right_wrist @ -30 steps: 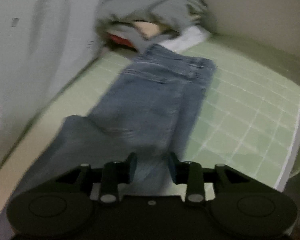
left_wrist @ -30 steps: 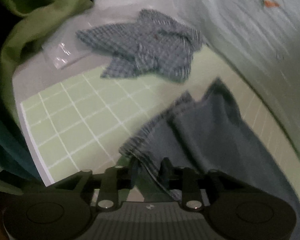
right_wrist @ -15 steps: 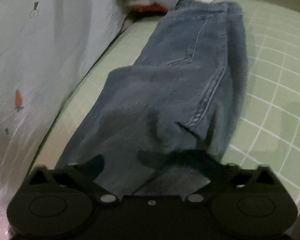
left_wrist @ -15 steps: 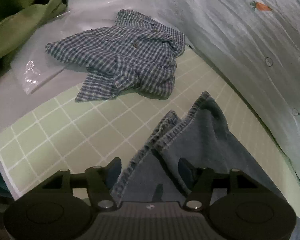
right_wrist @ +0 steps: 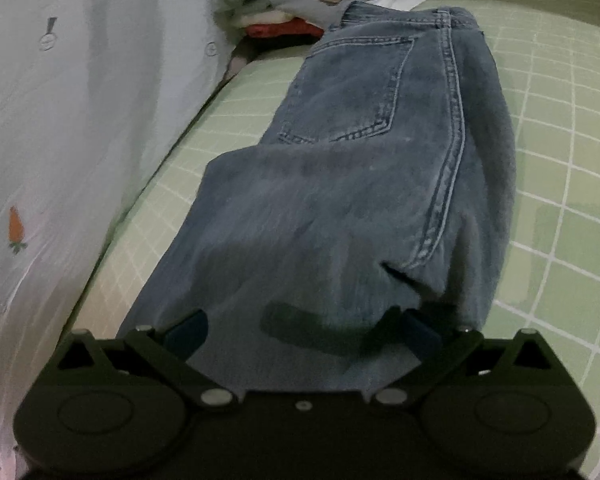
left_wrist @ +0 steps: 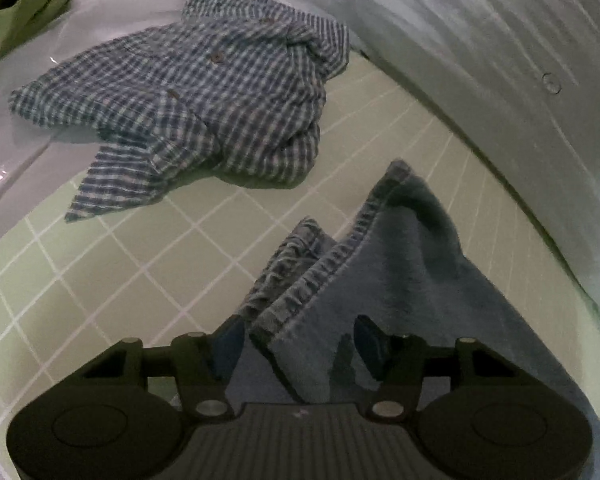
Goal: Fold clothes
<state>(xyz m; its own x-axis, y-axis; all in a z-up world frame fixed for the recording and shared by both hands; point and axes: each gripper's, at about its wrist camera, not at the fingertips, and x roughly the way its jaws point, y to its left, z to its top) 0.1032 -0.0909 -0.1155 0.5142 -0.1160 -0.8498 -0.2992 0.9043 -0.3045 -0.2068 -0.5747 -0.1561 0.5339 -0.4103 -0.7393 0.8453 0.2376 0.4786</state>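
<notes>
A pair of blue jeans (right_wrist: 360, 184) lies lengthwise on the green grid mat (right_wrist: 560, 160), waistband at the far end, legs folded one over the other. The leg hems (left_wrist: 332, 260) lie in the left wrist view on the mat (left_wrist: 120, 280). My left gripper (left_wrist: 300, 340) is open, its fingers on either side of the hem edge. My right gripper (right_wrist: 300, 330) is wide open just over the middle of the jeans. A crumpled blue checked shirt (left_wrist: 204, 96) lies beyond the hems.
A pale sheet with carrot prints (right_wrist: 60, 120) hangs along the mat's side, also in the left wrist view (left_wrist: 500, 60). A stack of folded clothes (right_wrist: 300, 12) sits beyond the waistband. A green cloth (left_wrist: 16, 8) and a clear plastic bag (left_wrist: 4, 152) lie at the far left.
Both grippers have opened and let go of the jeans, which now lie flat on the mat. The left gripper moved closer to the checked shirt.
</notes>
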